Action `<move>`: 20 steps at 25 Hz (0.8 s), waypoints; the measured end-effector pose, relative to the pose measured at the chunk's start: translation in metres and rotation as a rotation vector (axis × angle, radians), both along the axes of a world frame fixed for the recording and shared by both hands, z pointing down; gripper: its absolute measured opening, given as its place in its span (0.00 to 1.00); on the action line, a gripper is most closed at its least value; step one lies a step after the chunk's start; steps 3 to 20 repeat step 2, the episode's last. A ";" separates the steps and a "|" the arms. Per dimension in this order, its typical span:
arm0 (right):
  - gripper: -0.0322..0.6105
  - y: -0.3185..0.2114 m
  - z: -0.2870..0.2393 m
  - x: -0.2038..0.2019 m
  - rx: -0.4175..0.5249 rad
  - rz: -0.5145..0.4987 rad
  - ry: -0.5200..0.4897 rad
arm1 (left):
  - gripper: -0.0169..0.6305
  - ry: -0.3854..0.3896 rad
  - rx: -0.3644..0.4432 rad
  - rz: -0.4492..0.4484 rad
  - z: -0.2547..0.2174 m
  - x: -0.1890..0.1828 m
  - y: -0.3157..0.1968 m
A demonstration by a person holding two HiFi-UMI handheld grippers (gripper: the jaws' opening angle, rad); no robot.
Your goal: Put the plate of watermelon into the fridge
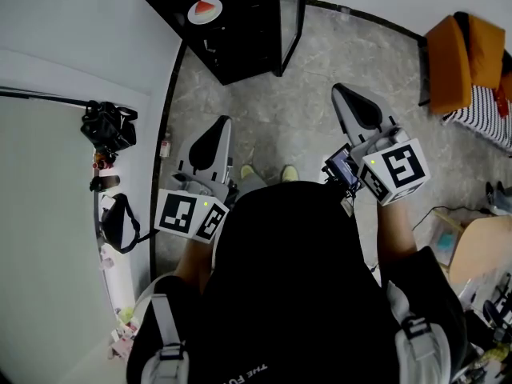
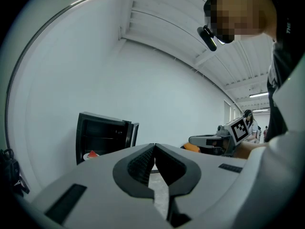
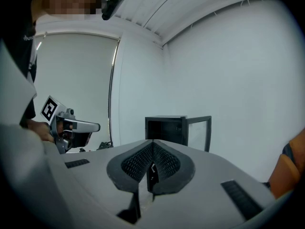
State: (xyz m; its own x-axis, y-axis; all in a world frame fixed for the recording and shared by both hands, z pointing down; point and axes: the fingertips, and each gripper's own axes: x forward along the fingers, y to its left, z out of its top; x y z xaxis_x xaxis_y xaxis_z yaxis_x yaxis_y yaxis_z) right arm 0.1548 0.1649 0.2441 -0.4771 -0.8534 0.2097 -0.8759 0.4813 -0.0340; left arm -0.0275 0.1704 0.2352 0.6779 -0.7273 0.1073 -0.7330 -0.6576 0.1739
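Observation:
A small black fridge [image 1: 232, 30] stands open on the grey floor ahead, its glass door [image 1: 293, 22] swung out to the right. A white plate with a red watermelon slice [image 1: 205, 10] appears to sit inside it; in the left gripper view the plate [image 2: 90, 155] shows low at the left of the dark opening. My left gripper [image 1: 222, 122] and right gripper [image 1: 340, 89] are held level well short of the fridge, both pointing at it. Both are shut with nothing between the jaws, as their own views show, left gripper [image 2: 154, 146] and right gripper [image 3: 153, 141].
A white table [image 1: 48, 238] with a black camera [image 1: 108, 126] and a bag [image 1: 120, 222] runs along the left. An orange seat [image 1: 464, 54] and striped cloth [image 1: 484, 114] stand at the far right, and a wooden piece [image 1: 480, 250] lies nearer. Grey floor lies between me and the fridge.

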 end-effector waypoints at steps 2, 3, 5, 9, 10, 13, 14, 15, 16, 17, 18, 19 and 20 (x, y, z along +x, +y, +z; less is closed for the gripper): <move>0.07 0.000 0.000 -0.002 0.000 -0.003 0.001 | 0.05 0.001 0.001 0.001 0.000 -0.001 0.000; 0.07 0.000 0.000 -0.002 0.000 -0.003 0.001 | 0.05 0.001 0.001 0.001 0.000 -0.001 0.000; 0.07 0.000 0.000 -0.002 0.000 -0.003 0.001 | 0.05 0.001 0.001 0.001 0.000 -0.001 0.000; 0.07 0.000 0.000 -0.002 0.000 -0.003 0.001 | 0.05 0.001 0.001 0.001 0.000 -0.001 0.000; 0.07 0.000 0.000 -0.002 0.000 -0.003 0.001 | 0.05 0.001 0.001 0.001 0.000 -0.001 0.000; 0.07 0.000 0.000 -0.002 0.000 -0.003 0.001 | 0.05 0.001 0.001 0.001 0.000 -0.001 0.000; 0.07 0.000 0.000 -0.002 0.000 -0.003 0.001 | 0.05 0.001 0.001 0.001 0.000 -0.001 0.000; 0.07 0.000 0.000 -0.002 0.000 -0.003 0.001 | 0.05 0.001 0.001 0.001 0.000 -0.001 0.000; 0.07 0.000 0.000 -0.002 0.000 -0.003 0.001 | 0.05 0.001 0.001 0.001 0.000 -0.001 0.000; 0.07 0.000 0.000 -0.002 0.000 -0.003 0.001 | 0.05 0.001 0.001 0.001 0.000 -0.001 0.000; 0.07 0.000 0.000 -0.002 0.000 -0.003 0.001 | 0.05 0.001 0.001 0.001 0.000 -0.001 0.000; 0.07 0.000 0.000 -0.002 0.000 -0.003 0.001 | 0.05 0.001 0.001 0.001 0.000 -0.001 0.000; 0.07 0.000 0.000 -0.002 0.000 -0.003 0.001 | 0.05 0.001 0.001 0.001 0.000 -0.001 0.000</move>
